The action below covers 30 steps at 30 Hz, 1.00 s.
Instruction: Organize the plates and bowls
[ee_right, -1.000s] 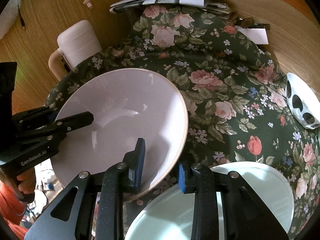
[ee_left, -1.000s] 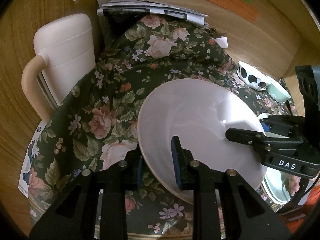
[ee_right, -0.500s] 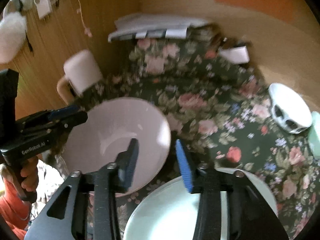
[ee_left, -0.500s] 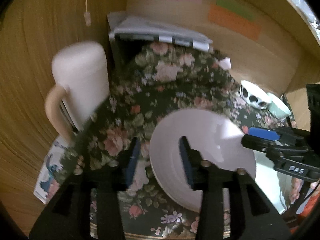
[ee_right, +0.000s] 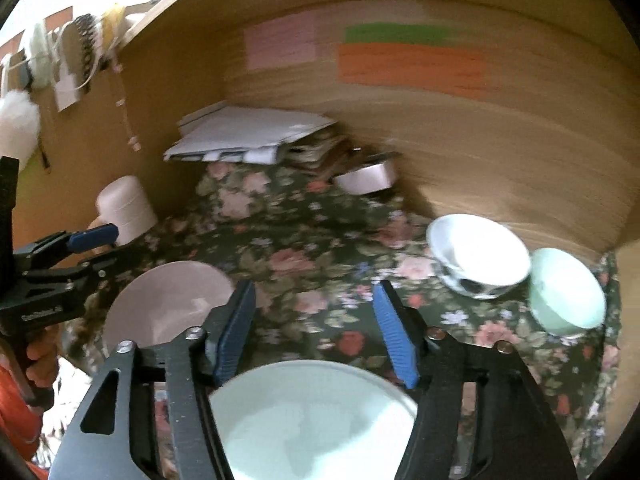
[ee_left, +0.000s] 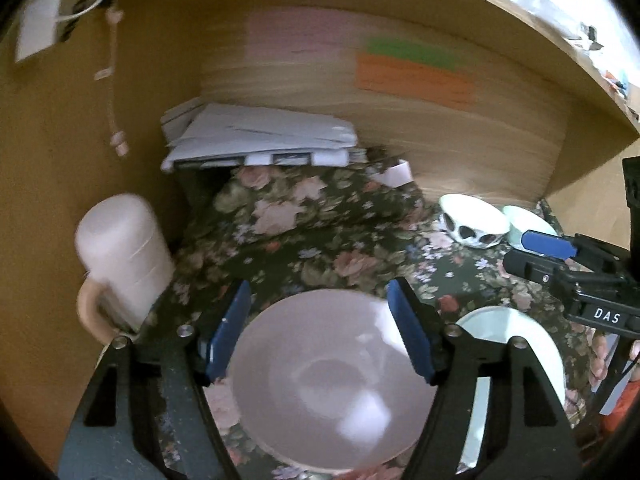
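A large pink bowl [ee_left: 320, 372] rests on the flowered tablecloth [ee_left: 320, 240], below my left gripper [ee_left: 320, 328]. Its jaws are opening and touch nothing. The same pink bowl [ee_right: 168, 308] shows at the left of the right wrist view. A pale green plate [ee_right: 312, 420] lies under my right gripper [ee_right: 316, 332], whose jaws are also opening with nothing between them. That plate [ee_left: 516, 352] sits right of the pink bowl. A white bowl with dark spots [ee_right: 476, 256] and a small pale green bowl [ee_right: 564, 288] stand at the right.
A pink lidded jug [ee_left: 124, 260] stands at the left against the wooden wall. A stack of papers [ee_left: 260, 136] lies at the back. A small white box [ee_right: 368, 176] sits near the back wall. A person's hand [ee_right: 40, 356] holds the left gripper.
Both grippers let go of the pink bowl's rim, opened and rose back from it. The bowl now lies flat on the cloth. The right gripper swung right, over the green plate.
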Each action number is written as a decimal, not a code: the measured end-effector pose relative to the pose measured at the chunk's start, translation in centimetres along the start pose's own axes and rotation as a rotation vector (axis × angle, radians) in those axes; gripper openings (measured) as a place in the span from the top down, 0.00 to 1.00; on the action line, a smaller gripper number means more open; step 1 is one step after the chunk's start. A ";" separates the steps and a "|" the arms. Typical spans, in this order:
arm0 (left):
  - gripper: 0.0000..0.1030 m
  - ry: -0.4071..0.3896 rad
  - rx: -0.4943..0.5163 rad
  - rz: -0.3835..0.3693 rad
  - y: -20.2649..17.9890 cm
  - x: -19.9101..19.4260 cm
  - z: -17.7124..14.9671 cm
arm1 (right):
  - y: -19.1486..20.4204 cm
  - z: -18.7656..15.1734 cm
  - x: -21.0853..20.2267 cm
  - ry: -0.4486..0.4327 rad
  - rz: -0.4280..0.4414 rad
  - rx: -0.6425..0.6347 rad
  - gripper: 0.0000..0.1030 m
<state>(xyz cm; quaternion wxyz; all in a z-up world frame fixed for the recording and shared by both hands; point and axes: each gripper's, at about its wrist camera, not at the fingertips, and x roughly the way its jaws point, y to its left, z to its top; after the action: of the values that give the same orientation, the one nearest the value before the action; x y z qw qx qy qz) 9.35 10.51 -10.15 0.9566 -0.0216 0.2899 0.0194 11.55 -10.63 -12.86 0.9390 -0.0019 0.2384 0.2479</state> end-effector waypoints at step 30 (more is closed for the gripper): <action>0.17 0.139 0.169 -0.138 -12.3 14.1 7.2 | -14.6 -1.1 7.2 0.119 -0.202 0.307 0.40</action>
<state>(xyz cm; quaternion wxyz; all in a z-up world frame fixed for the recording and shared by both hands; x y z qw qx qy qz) 25.65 -1.07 -11.59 0.9317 0.0379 0.3539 -0.0724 23.35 -20.21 -18.78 0.9326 0.1025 0.3273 0.1127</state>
